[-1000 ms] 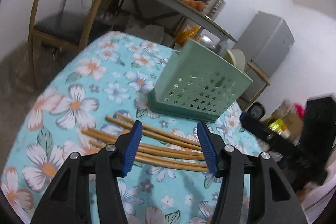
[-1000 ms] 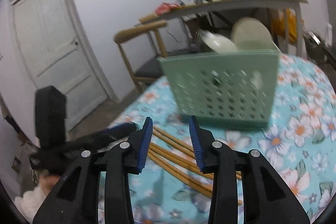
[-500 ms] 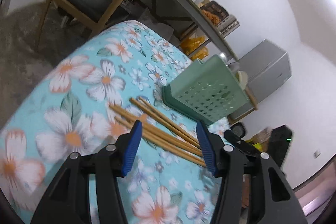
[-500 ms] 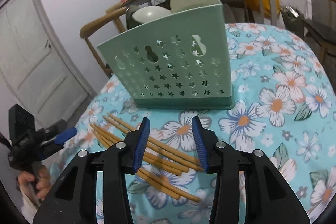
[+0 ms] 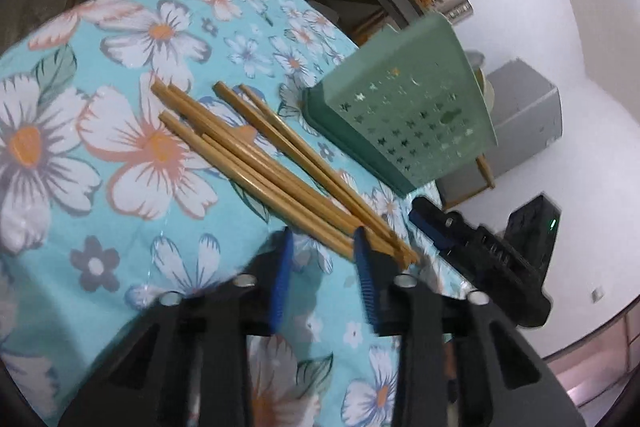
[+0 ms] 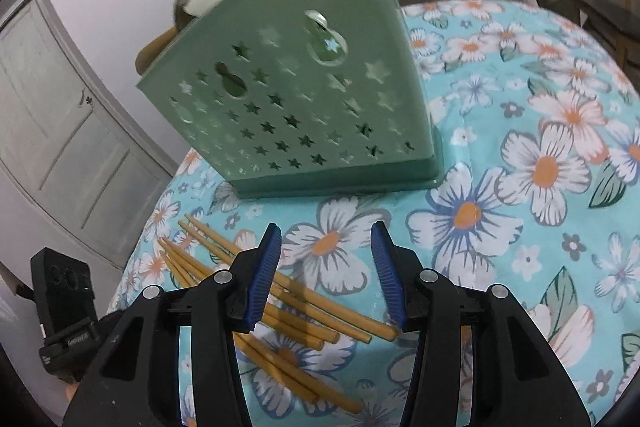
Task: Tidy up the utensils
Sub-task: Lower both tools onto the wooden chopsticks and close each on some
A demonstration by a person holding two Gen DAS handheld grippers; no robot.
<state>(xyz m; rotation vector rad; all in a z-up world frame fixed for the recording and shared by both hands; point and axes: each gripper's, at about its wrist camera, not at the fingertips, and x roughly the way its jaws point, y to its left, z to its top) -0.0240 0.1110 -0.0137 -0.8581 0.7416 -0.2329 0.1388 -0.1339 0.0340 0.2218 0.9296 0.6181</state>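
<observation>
Barely begun: the loose wooden chopsticks [image 6: 280, 311] lie scattered on the floral tabletop [image 6: 540, 211] beside the green star-punched plastic holder [image 6: 296, 103]. Left tool [image 5: 322, 247] and right tool [image 6: 326, 251] gape empty.

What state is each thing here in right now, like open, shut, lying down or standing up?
Left gripper: open, holding nothing.
Right gripper: open, holding nothing.
Chopsticks: lying loose on the tablecloth, outside the holder.
Green holder: standing upright, dishes showing above its rim.
Door: shut.
</observation>
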